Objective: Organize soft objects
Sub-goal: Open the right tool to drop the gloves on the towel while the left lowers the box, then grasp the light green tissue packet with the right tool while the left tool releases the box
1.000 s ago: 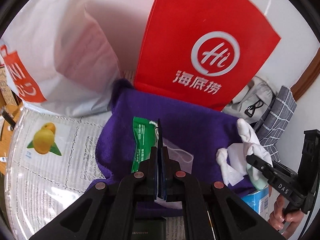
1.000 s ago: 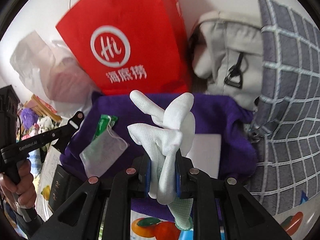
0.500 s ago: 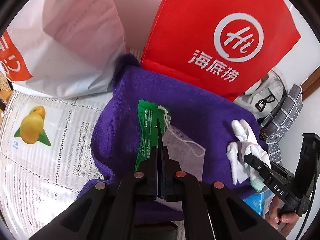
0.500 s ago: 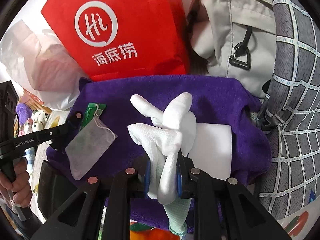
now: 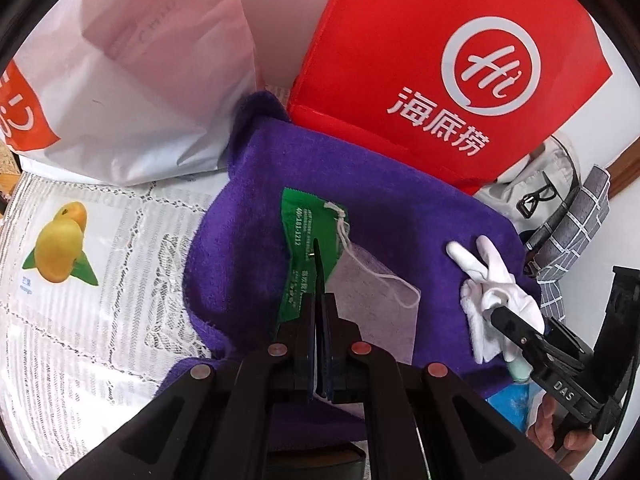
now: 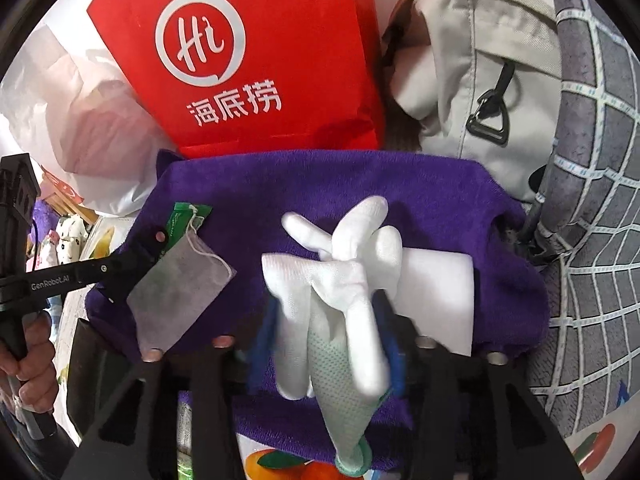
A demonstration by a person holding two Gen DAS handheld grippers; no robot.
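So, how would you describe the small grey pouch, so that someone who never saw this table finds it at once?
Find the big red bag standing at the back; a purple towel lies in front of it. On the towel's left part lies the grey pouch, partly over a green packet. Unlike the white glove beside it, it is flat, rectangular and has a white drawstring.

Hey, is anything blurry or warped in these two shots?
Right wrist view: the right gripper is motion-blurred, its jaws just opening around the white glove; grid lines on the checked fabric bow. Left wrist view: sharp; the red bag edges curve.
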